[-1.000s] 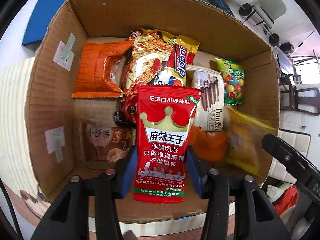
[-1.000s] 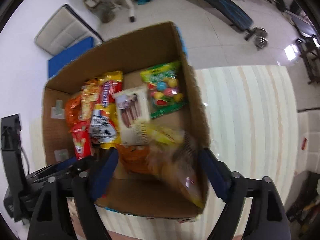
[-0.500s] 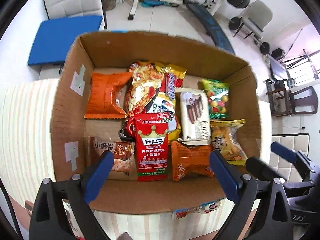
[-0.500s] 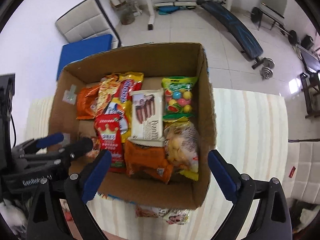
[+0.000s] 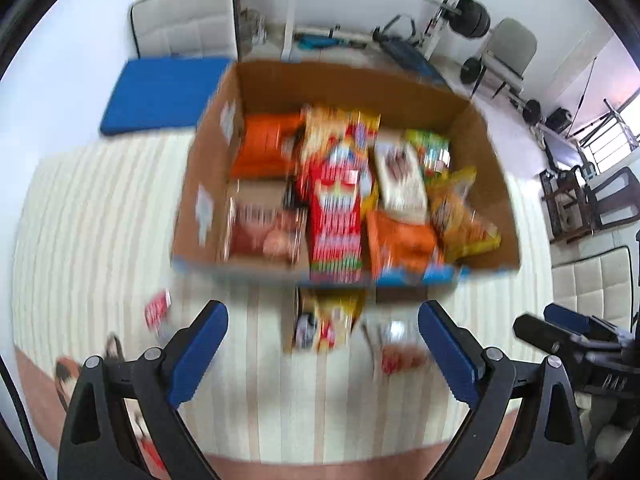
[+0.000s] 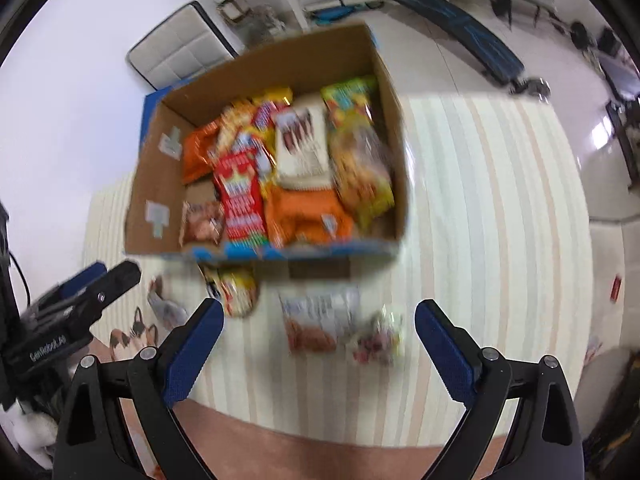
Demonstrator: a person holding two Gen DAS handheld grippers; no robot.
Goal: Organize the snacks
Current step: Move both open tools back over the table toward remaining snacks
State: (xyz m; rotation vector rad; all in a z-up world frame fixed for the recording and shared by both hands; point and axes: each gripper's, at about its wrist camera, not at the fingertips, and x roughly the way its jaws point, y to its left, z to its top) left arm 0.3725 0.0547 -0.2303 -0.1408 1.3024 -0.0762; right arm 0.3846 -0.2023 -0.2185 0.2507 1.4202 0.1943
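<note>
While my left tool (image 5: 322,344) hangs released and empty, the cardboard box (image 5: 494,184) of snacks sits well ahead of it on the striped desk (image 5: 100,248), with the red packet (image 5: 336,220) lying inside near the front wall. Loose packets remain between tool and box: a yellow packet (image 5: 330,322) just ahead, a small red one (image 5: 157,312) ahead-left. This view is badly blurred, so I could misjudge a reach and clip or push a packet instead of gripping it. 1 s ago this tool was clenched on the red packet over the box; now it is spread wide and pulled back.

From my right tool (image 6: 318,338), also released and empty, a pale packet (image 6: 316,322) and a small wrapped sweet (image 6: 378,338) lie just ahead, the box beyond. My left tool's body is near ahead-left; both reaching inward could collide. 1 s ago this tool was right at the box; it has since backed away.
</note>
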